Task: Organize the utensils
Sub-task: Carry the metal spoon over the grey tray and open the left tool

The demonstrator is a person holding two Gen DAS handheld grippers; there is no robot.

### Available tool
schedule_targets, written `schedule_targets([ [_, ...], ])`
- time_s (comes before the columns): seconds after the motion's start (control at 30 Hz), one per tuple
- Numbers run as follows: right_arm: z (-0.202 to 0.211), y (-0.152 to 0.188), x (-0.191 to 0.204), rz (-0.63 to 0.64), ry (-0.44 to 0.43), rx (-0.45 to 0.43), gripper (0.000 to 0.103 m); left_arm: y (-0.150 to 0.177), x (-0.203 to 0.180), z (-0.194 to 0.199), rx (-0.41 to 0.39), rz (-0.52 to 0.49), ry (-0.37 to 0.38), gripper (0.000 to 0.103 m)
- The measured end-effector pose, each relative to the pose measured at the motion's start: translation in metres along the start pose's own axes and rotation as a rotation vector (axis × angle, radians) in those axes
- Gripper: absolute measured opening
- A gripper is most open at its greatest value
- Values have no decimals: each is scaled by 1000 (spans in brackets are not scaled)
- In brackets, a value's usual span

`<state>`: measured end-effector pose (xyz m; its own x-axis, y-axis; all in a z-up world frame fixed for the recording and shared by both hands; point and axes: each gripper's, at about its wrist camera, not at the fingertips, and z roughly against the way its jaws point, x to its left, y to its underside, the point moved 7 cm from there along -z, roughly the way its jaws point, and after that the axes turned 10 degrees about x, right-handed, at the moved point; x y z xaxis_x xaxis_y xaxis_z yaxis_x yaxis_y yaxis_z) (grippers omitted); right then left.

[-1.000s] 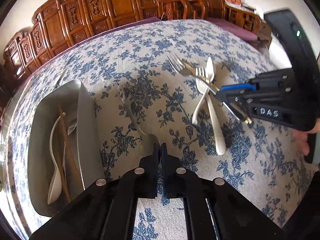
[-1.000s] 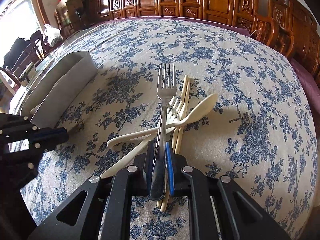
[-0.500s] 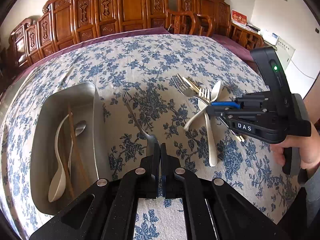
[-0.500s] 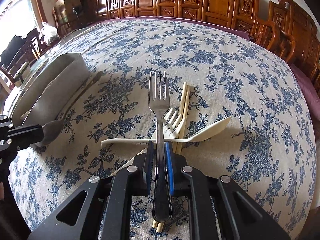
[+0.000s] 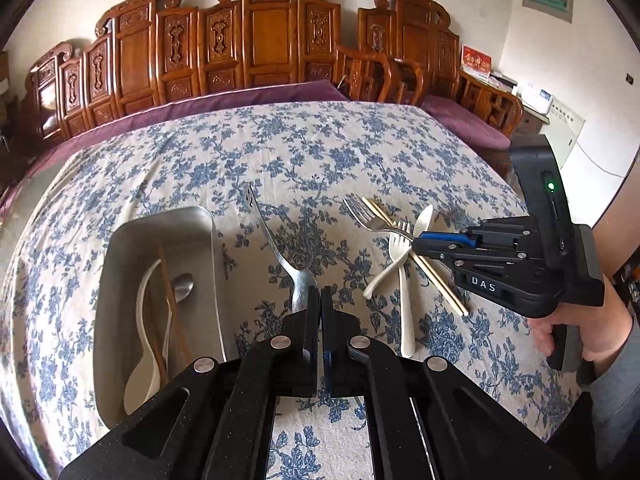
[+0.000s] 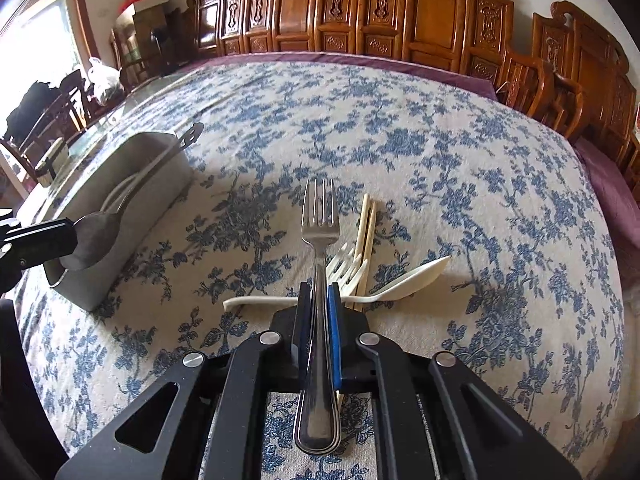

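Steel spoon first: you have it pinched by its bowl between the pressed-together fingers of your left gripper, handle sticking up and away from you, tilted toward the far edge of the table. It hangs clear of the cloth, just beside the right-hand wall of the metal tray. That wall is the relation to mind: the tray lies to the left of your fingers, its long side running roughly parallel to the spoon's handle, so the coming move looks like a short sideways carry over the rim, not a reach forward. From the right wrist view the spoon's bowl sits at the tray's near corner and the handle's pierced end shows above its far end.

Inside the tray you already have a pale ladle-like spoon, a second steel spoon and brown chopsticks, all lying lengthwise; laying yours the same way should avoid a tangle.

Your right gripper has just been closing, and its blue-padded fingers now clamp the steel fork partway along the handle, tines pointing straight ahead, handle end toward the camera. The fork sits above the remaining pile: a cream plastic fork, a cream plastic spoon crossing under it, and pale chopsticks. Whether the steel fork is fully clear of them, I cannot tell.

The left hand is much the nearer to the tray; the right is well apart from it, across the floral tablecloth.
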<state>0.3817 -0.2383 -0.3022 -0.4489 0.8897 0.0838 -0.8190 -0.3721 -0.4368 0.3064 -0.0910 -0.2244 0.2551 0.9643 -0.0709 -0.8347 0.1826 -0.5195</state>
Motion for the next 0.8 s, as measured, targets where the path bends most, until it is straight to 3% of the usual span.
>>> schedule_targets([
  [0.43,16,-2,16,20,-20,-43,10,-2,35,28,-27,41,-36,0],
  [0.8,33,-2,40,47,-49,-75,10,24,68,18,47,71,-65,1],
])
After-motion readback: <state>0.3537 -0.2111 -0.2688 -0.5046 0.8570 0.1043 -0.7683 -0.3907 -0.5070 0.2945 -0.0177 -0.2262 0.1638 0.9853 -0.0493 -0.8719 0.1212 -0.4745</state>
